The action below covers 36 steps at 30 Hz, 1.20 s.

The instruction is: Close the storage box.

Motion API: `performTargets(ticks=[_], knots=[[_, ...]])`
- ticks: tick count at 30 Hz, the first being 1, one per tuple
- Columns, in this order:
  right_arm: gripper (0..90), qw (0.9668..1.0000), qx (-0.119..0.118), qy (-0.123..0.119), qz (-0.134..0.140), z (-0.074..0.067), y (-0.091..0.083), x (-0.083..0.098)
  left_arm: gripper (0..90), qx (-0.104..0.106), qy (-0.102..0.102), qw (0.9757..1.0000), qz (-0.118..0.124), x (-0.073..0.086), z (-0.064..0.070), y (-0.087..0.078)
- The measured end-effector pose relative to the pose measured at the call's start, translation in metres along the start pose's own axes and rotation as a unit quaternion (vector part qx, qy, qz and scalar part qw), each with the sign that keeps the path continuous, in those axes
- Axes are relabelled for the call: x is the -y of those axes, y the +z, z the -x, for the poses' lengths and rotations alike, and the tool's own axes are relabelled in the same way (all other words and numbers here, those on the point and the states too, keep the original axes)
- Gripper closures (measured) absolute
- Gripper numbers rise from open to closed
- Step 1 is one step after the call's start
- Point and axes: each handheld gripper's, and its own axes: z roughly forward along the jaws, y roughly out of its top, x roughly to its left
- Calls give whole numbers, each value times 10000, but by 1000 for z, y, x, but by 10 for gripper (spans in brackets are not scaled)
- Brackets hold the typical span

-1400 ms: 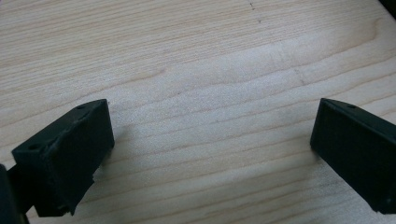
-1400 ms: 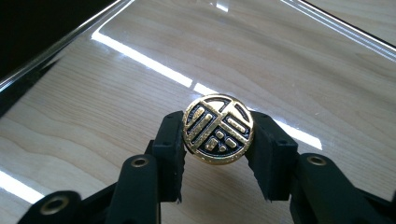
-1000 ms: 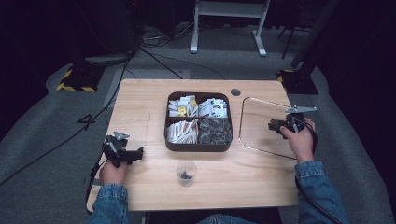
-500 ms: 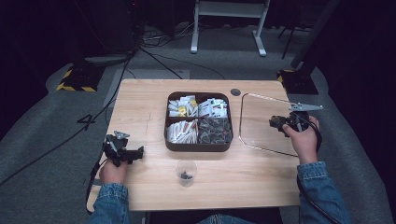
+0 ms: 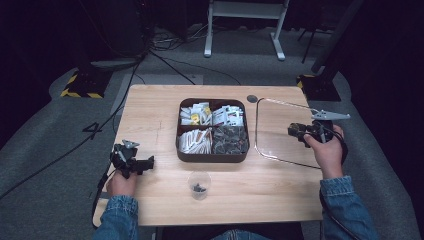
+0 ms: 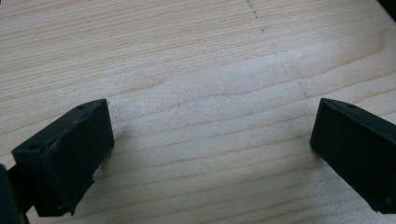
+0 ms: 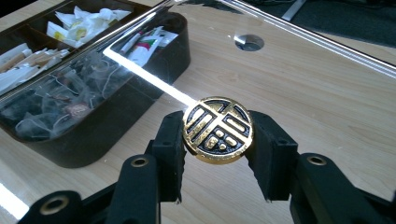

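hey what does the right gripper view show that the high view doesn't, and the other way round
The right gripper view alone shows the round black-and-gold knob clamped between the right gripper pads. The high view alone takes in the small clear plastic cup, the left gripper and both denim sleeves. Both share the clear glass lid, the dark four-compartment tray of packets and the light wooden table.

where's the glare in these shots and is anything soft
Right gripper view: bright glare streaks run along the glass lid, while the gold knob in the right tongs is sharp. High view: dark surroundings, lid edge glinting. Left gripper view: left tongs slightly soft.
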Motion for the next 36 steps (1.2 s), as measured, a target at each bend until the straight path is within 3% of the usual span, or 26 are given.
performTargets(ticks=[16,36], knots=[[586,9994,-253,-92,208,-22,-6,-8,0,10,0,10000,7,-1,0,1],[586,9949,-866,-523,50,-70,39,-44,0,-15,-28,10000,8,1,2,-1]])
